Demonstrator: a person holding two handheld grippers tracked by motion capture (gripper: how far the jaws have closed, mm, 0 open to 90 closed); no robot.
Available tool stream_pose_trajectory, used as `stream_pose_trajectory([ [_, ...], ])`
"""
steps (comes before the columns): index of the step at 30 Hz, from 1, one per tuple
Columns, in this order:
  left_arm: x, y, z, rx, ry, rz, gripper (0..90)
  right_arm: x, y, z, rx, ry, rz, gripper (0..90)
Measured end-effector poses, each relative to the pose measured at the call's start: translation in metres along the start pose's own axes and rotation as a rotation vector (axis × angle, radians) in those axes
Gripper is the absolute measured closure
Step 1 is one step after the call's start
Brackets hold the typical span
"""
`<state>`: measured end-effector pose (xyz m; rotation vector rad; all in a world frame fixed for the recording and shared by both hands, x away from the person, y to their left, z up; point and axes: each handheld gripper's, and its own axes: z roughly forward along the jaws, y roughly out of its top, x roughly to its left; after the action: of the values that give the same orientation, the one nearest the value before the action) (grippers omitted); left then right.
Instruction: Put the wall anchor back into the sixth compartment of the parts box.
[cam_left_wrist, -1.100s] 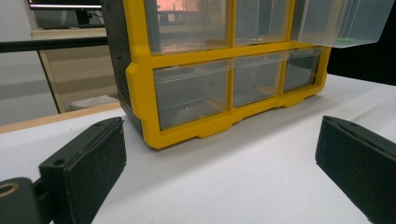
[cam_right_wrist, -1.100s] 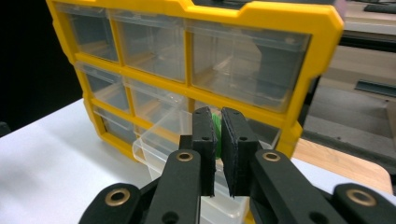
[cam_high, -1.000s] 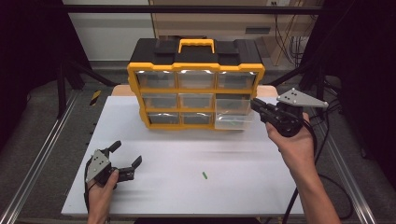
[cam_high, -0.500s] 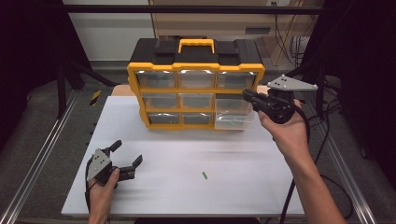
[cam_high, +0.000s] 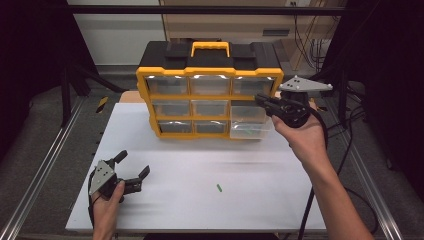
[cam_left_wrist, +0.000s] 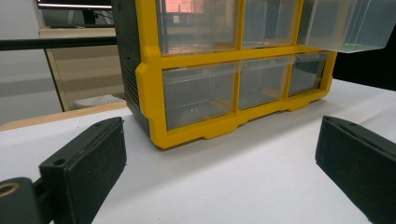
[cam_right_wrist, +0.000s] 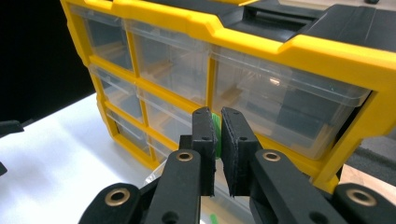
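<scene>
A yellow and black drawer cabinet (cam_high: 210, 90) with clear drawers stands at the back of the white table (cam_high: 200, 165). Its middle right drawer (cam_high: 247, 122) is pulled out, with small green pieces inside. My right gripper (cam_high: 260, 98) hovers just above that drawer, in front of the top right drawer. In the right gripper view its jaws (cam_right_wrist: 217, 116) are shut on a small green piece (cam_right_wrist: 216, 125). My left gripper (cam_high: 134, 163) rests open on the table's front left with nothing between its fingers (cam_left_wrist: 88, 163). Another green piece (cam_high: 218, 187) lies loose on the table.
The cabinet's yellow handle (cam_high: 210, 47) lies on its black lid. A metal rail (cam_high: 45, 165) runs down the table's left side and another down the right. Cables hang behind the cabinet at the right.
My right gripper has moved left and slightly up, from beside the cabinet to over the pulled-out drawer. The left gripper has stayed put.
</scene>
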<state>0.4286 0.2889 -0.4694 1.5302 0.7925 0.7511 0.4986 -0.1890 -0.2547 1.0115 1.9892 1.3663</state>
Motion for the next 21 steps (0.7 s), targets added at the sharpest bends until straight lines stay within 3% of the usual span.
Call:
stream_pose_trajectory([
  [8, 0.000, 0.000, 0.000, 0.000, 0.002, 0.002, 1.6, 0.000, -0.005, 0.012, 0.071, 0.019, -0.004, 84.2],
  [13, 0.001, 0.000, -0.001, 0.004, 0.010, -0.003, 1.7, 0.000, -0.008, 0.019, 0.129, -0.020, -0.007, 84.2],
  [21, -0.002, 0.001, -0.004, 0.008, 0.010, 0.010, 1.7, 0.001, -0.007, 0.021, 0.132, -0.025, -0.001, 84.2],
])
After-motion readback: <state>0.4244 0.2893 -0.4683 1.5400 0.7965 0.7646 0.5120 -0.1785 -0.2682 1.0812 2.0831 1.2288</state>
